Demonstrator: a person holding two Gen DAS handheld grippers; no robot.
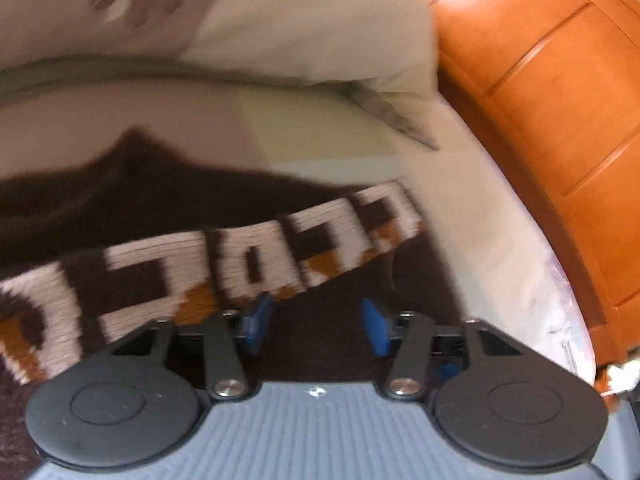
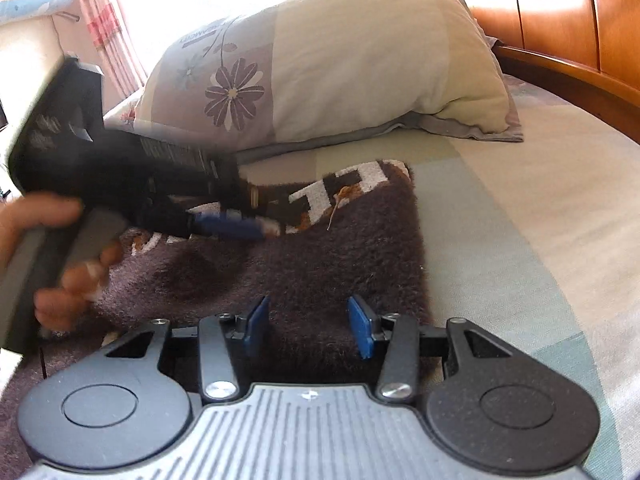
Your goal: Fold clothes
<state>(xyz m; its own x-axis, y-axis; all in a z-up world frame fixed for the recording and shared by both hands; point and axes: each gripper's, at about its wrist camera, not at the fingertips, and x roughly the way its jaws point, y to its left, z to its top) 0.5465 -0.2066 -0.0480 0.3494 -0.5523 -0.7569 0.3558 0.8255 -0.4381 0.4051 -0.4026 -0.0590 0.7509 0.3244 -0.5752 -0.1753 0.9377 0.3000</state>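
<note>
Between the parted jaws of both the left gripper and the right gripper, gripping nothing, lies the brown sweater, flat on the bed. Each does well to pinch one edge layer just ahead of its pads before lifting evenly.

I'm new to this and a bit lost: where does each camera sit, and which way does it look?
Left wrist: on the left hand-held gripper, looking down at the brown sweater; own open blue fingers show.
Right wrist: on the right hand-held gripper, facing the pillow; a hand shows.
Shared: sweater, pillow, wooden headboard.
</note>
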